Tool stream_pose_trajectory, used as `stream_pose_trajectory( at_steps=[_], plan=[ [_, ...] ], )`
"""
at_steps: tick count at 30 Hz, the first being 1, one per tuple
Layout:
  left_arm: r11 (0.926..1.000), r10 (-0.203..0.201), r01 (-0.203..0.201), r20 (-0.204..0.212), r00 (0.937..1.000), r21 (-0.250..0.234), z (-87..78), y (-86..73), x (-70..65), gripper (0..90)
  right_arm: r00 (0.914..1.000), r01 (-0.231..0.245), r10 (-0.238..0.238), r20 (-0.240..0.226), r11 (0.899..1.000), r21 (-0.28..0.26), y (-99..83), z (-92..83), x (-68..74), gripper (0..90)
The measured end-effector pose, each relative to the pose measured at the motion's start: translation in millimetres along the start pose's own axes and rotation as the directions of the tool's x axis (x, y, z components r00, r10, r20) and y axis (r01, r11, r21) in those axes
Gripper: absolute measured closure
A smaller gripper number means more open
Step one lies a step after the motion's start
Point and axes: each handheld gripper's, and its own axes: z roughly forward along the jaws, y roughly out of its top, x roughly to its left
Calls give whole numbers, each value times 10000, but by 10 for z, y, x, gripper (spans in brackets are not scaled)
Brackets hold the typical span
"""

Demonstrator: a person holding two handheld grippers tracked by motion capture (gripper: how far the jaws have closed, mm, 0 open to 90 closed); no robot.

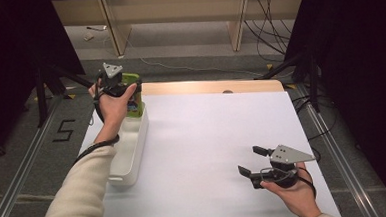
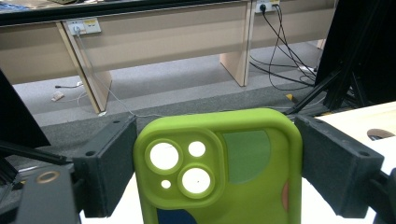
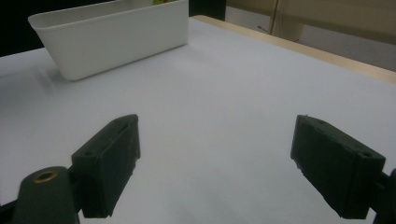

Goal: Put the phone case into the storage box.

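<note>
My left gripper (image 1: 121, 85) is shut on a lime-green phone case (image 1: 134, 97), held upright over the far end of a white bin (image 1: 129, 151). In the left gripper view both black jaws press the sides of the green phone case (image 2: 243, 154), which shows round camera cut-outs; my left gripper (image 2: 217, 140) is closed around it. My right gripper (image 1: 249, 159) rests low over the table's near right with its jaws apart. Nothing lies between the jaws of my right gripper (image 3: 215, 154), only bare white table.
The long white bin (image 3: 116, 37) stands along the table's left edge (image 1: 94, 128). A wooden strip (image 1: 210, 86) borders the far side of the white tabletop. Dark stands and cables lie on the floor beyond.
</note>
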Motion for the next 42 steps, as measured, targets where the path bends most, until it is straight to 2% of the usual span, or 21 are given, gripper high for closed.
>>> stream_pose_trajectory(
  at_steps=[42],
  plan=[
    [9989,-2,-4,121,9999,476,111,-111,15,157,10000,6,-6,-15,10000,14,-2,0,1,166]
  ],
)
